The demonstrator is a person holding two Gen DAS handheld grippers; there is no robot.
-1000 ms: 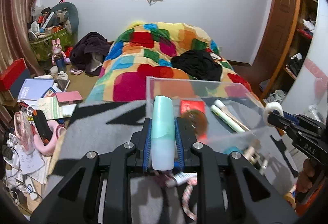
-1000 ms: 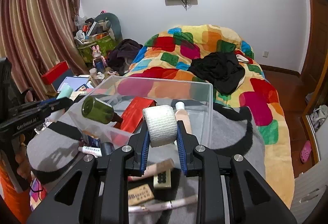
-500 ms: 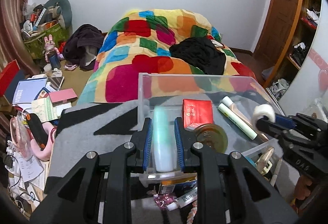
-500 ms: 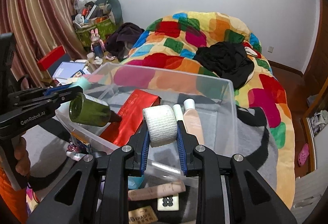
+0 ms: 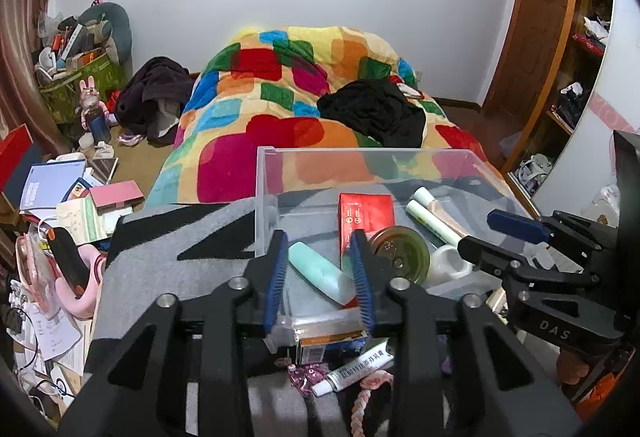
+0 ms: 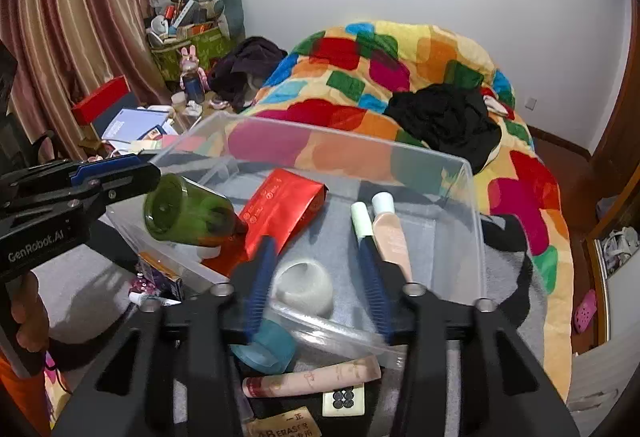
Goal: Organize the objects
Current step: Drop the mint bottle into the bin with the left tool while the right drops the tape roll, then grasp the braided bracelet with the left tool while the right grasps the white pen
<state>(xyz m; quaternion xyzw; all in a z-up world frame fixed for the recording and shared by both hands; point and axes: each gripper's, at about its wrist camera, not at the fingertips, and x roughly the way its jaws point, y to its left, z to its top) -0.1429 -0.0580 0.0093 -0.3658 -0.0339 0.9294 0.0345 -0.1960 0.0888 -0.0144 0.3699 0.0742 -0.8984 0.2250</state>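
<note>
Over near-left corner of clear bin (image 5: 264,173): left gripper (image 5: 320,269), jaws opening, mint tube (image 5: 320,273) lying tilted between pads, loose on bin floor. Beside it: red packet (image 5: 366,215), green jar (image 5: 400,253), two slim tubes (image 5: 434,221). At right: right gripper (image 6: 316,277), jaws opening, white tape roll (image 6: 306,287) between fingers, resting on bin floor, not pinched. Outside bin, on grey blanket (image 5: 168,237): ointment tube (image 5: 352,371), teal lid (image 6: 266,351).
</note>
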